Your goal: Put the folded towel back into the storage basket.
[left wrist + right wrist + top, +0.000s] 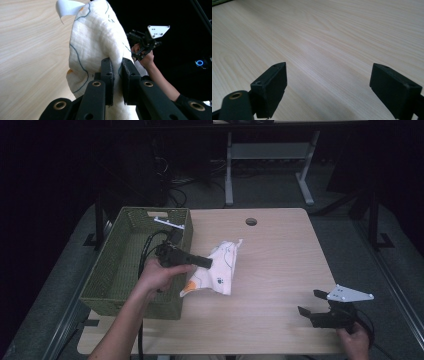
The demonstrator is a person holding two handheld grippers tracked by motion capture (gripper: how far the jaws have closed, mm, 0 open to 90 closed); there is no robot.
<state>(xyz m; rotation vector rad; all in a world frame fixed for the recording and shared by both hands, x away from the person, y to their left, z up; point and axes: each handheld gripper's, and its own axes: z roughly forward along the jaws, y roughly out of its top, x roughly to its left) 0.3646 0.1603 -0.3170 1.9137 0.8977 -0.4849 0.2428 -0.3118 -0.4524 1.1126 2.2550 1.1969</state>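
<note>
From above, the left gripper [200, 261] sits beside the green basket [117, 285], its black fingers pointing toward a white cloth [220, 272] that lies crumpled on the counter [280, 270] just right of the basket's near corner; at this distance the meeting of fingers and cloth is too small to read. The left gripper view settles it: the left gripper [117, 75] has its fingers [107, 75] drawn close together with a fold of the cloth [95, 42] pinched between them, the fabric bunching up over the tips and hanging toward the wood. That view also brings out thin blue-grey lines and a touch of orange on the cloth, where the high view gives an orange patch and a small dark print near its lower edge. Farther off in the same view a hand holds the right gripper [140, 43] under its grey plate. The high view places the right gripper [310, 302] at the counter's near right corner, well apart from the cloth. The right gripper view gives its state plainly: the right gripper [328, 85] hangs low over bare wood with its fingers [272, 85] spread wide, nothing between them, and a sliver of the basket [219, 2] at the top left corner
</note>
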